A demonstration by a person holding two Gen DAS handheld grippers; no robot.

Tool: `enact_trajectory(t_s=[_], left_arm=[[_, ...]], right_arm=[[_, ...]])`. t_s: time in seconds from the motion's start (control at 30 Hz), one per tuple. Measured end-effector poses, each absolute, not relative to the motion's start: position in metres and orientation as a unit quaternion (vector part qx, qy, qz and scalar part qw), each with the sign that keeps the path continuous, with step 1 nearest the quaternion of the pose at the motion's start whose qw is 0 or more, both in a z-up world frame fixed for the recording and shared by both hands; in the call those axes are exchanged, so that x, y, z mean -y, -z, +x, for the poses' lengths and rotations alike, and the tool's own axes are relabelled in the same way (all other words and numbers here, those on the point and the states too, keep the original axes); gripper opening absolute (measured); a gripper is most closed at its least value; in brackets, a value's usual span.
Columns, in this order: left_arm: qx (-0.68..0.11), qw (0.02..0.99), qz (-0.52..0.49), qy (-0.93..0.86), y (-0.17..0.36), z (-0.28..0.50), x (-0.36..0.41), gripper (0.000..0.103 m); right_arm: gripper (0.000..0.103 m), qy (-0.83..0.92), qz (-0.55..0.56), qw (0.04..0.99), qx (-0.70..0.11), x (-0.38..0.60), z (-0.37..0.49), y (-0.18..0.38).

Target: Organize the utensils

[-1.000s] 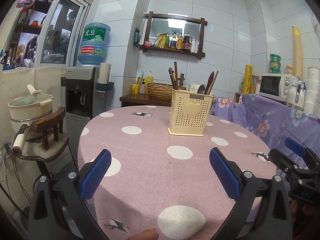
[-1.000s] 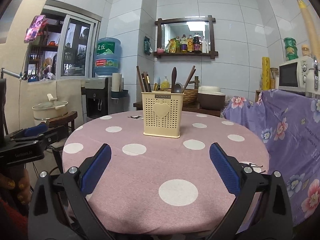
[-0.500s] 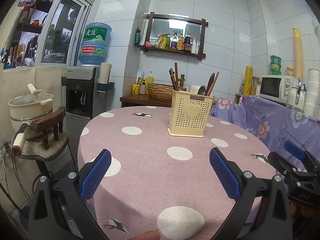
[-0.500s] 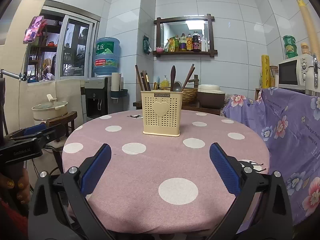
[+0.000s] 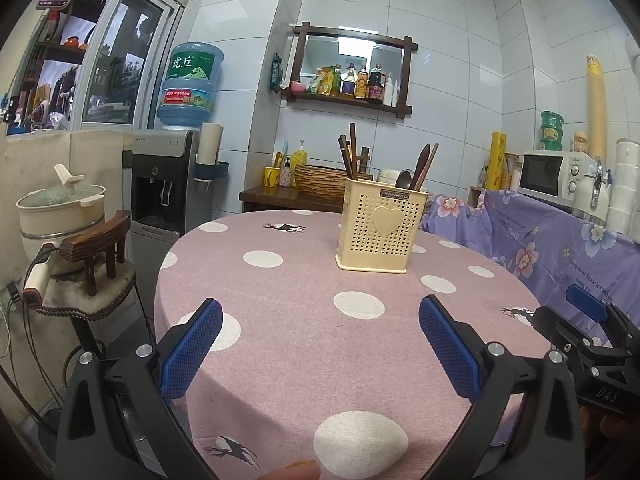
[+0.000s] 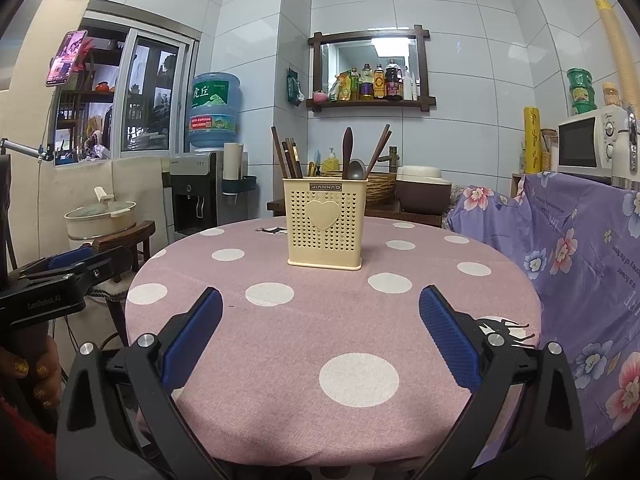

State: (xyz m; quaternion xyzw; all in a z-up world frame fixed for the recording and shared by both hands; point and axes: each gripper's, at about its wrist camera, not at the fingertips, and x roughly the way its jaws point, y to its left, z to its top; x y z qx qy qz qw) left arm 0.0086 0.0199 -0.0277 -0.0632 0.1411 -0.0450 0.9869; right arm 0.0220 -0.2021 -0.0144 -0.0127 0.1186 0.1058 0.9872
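Cream perforated utensil holder [image 6: 325,227] with heart emblem, dark wooden utensils [image 6: 346,153] upright, both claws wide apart, empty.

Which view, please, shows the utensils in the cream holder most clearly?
The right wrist view: it faces the utensil holder head-on, with chopsticks and spoons spread apart. The left wrist view shows the holder obliquely, its utensils more bunched.
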Motion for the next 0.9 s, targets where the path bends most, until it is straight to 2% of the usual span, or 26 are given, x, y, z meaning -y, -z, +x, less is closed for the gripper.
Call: enact_trajectory(t_s=[0.9], left_arm=[[-0.154,0.984,-0.077,0.050,0.0290,0.0098,-0.0180,0.098]], right_arm=[[0.097,-0.104,-0.006,0.986,-0.127,0.2032,0.0268,0.0178]])
